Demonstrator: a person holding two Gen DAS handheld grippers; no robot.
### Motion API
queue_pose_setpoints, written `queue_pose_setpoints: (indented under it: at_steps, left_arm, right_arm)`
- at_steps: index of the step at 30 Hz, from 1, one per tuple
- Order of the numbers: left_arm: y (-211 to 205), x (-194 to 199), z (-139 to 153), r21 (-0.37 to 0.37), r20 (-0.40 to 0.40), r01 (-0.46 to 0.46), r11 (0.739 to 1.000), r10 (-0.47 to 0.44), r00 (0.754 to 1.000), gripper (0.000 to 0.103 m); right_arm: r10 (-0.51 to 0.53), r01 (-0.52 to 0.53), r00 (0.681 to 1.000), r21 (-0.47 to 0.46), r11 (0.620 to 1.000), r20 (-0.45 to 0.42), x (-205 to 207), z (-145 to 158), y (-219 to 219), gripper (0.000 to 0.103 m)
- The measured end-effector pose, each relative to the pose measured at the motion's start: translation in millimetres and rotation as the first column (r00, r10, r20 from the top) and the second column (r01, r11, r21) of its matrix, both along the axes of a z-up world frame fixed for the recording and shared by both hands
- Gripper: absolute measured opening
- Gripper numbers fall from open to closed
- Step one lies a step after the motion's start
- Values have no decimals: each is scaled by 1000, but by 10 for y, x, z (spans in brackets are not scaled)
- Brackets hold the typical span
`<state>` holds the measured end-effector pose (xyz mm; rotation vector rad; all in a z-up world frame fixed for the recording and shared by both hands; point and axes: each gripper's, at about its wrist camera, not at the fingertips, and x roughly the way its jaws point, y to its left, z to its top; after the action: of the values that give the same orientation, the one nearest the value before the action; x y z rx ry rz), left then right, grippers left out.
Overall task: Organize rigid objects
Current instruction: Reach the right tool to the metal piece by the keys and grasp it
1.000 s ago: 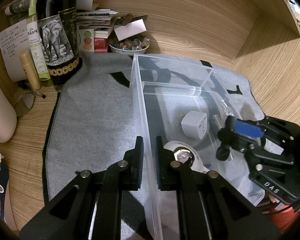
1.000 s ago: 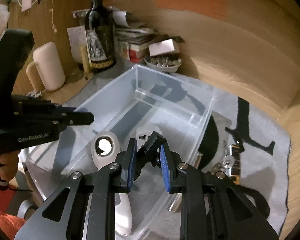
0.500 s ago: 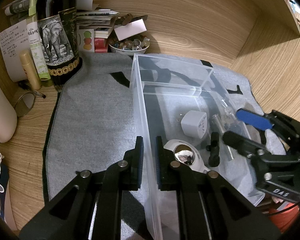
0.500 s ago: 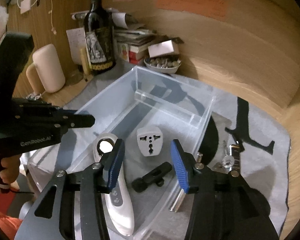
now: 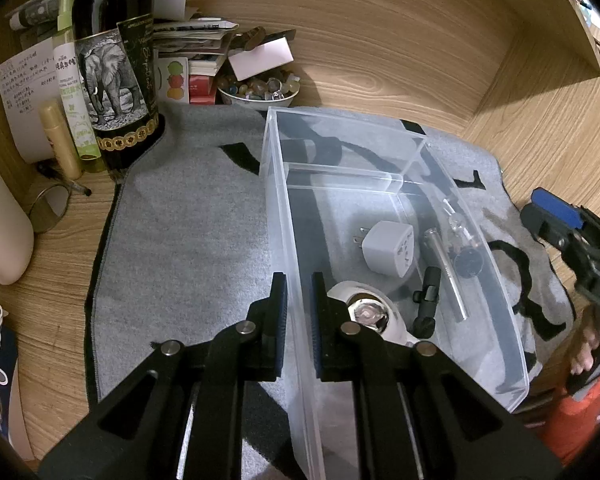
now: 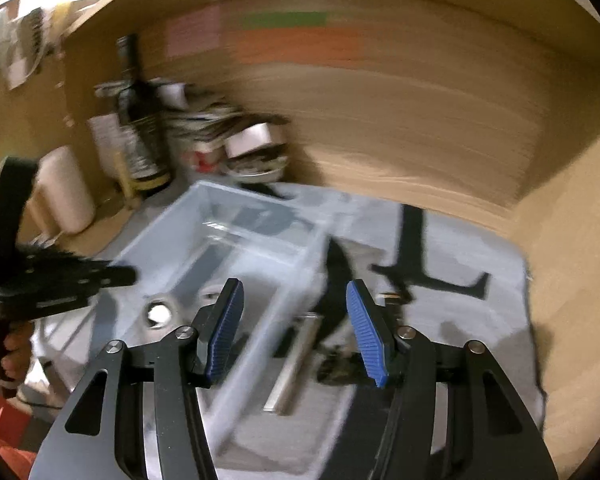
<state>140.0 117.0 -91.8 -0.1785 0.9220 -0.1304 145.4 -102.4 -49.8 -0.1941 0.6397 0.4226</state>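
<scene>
A clear plastic bin (image 5: 284, 216) stands on a grey mat (image 5: 188, 248). My left gripper (image 5: 299, 312) is shut on the bin's near left wall. Inside lie a white plug adapter (image 5: 388, 248), a small black clip-like part (image 5: 428, 300) and a white device with a shiny round lens (image 5: 366, 312). My right gripper (image 6: 296, 328) is open and empty, to the right of the bin; it also shows at the right edge of the left wrist view (image 5: 560, 232). A metal rod (image 6: 296, 364) lies on the mat beside the bin. The right wrist view is blurred.
A dark wine bottle (image 5: 116, 68), a bowl of stones (image 5: 260, 90), books and papers stand at the back against the wooden wall. A cream cylinder (image 5: 0, 236) is at the far left. Small dark items (image 6: 340, 364) lie on the mat right of the bin.
My right gripper opened and dropped the black part into the bin, then pulled back out to the right. My left gripper kept its hold on the bin wall.
</scene>
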Motion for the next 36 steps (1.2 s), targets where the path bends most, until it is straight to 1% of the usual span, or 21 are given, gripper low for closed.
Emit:
queue_pose_setpoints:
  at_steps: [4, 9, 17, 22, 27, 28, 30, 31, 32, 36]
  left_arm:
    - [3, 1, 0, -1, 0, -1, 1000, 1, 1000, 9]
    - [1, 1, 0, 2, 0, 1, 1000, -1, 1000, 9]
    - [6, -3, -2, 2, 0, 0, 1000, 0, 1000, 9]
    - [5, -2, -2, 2, 0, 0, 1000, 0, 1000, 9]
    - [4, -2, -1, 3, 0, 0, 1000, 0, 1000, 9]
    - [7, -2, -1, 2, 0, 0, 1000, 0, 1000, 9]
    - [3, -1, -1, 2, 0, 0, 1000, 0, 1000, 9]
    - [5, -1, -1, 2, 0, 0, 1000, 0, 1000, 9]
    - [2, -2, -1, 3, 0, 0, 1000, 0, 1000, 9]
    - [3, -1, -2, 1, -1, 0, 1000, 0, 1000, 9]
  right_arm:
    - [-80, 80, 996, 10, 997, -29, 109, -57, -260, 50]
    - [-130, 130, 989, -2, 991, -73, 168, -211, -417, 50]
    - [-105, 104, 981, -18, 994, -162, 211, -538, -367, 50]
    - [-97, 96, 969, -17, 995, -225, 273, -739, -325, 50]
    - [-88, 86, 960, -18, 996, -266, 291, -861, -306, 50]
    - [-90, 88, 958, -21, 996, -273, 298, -885, -301, 49]
    - [-95, 92, 958, -25, 995, -272, 306, -907, -295, 44]
    - [-98, 93, 959, -30, 995, -266, 303, -904, -288, 36]
    - [-95, 89, 960, -34, 995, -264, 303, -898, -279, 34]
    - [-94, 89, 963, -31, 996, -252, 284, -883, -290, 33]
